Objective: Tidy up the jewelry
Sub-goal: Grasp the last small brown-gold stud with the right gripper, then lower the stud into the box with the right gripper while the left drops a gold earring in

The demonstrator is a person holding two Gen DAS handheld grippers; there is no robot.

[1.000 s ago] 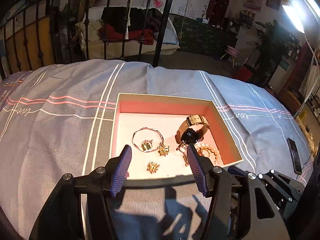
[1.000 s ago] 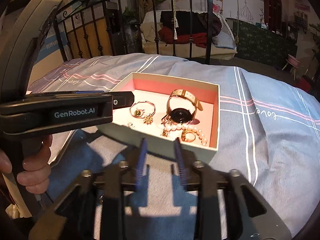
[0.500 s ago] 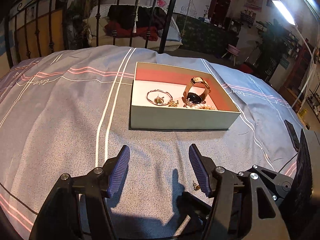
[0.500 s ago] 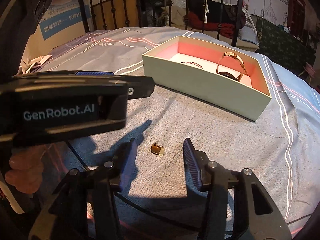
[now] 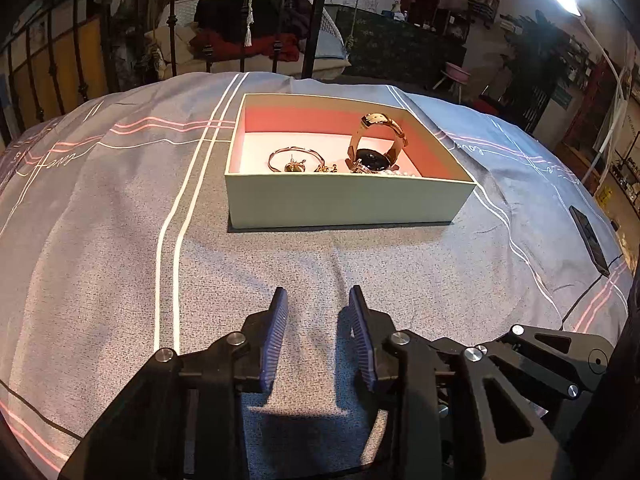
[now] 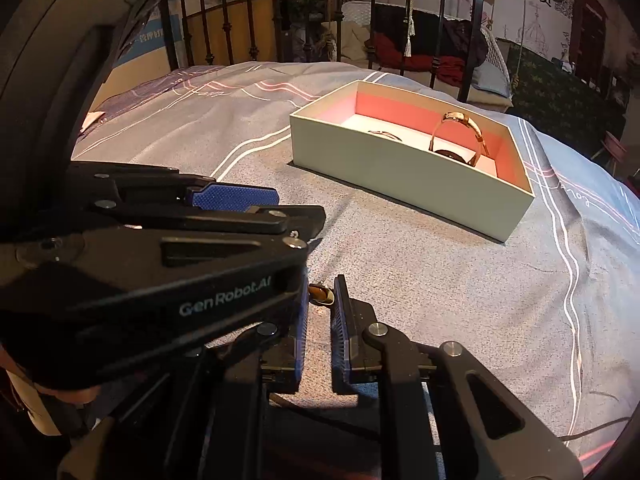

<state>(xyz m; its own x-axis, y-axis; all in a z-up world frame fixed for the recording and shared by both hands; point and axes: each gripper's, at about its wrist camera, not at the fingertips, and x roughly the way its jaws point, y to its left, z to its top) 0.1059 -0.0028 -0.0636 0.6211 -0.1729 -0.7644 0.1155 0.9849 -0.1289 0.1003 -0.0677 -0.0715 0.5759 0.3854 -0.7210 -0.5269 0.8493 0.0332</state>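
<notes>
A pale box with a pink inside (image 5: pixel 344 200) sits on the grey bed cover; it also shows in the right wrist view (image 6: pixel 400 168). It holds a gold watch (image 5: pixel 376 144), a thin bangle (image 5: pixel 294 158), small gold pieces and pearls. A small gold earring (image 6: pixel 322 295) lies on the cover between my right gripper's (image 6: pixel 320 298) fingertips, which stand narrowly apart around it. My left gripper (image 5: pixel 318 300) is open and empty, low over the cover in front of the box; its body (image 6: pixel 180 248) hides part of the right gripper's left finger.
A black phone (image 5: pixel 588 234) lies on the cover at the right, with a cable near it. A black metal bed rail (image 5: pixel 248 16) stands behind the box. The grey striped cover (image 5: pixel 120 220) spreads to the left.
The right gripper's fingers have narrowed around the gold earring on the cover. The left gripper's fingers have also narrowed, and it has moved a little closer to the box.
</notes>
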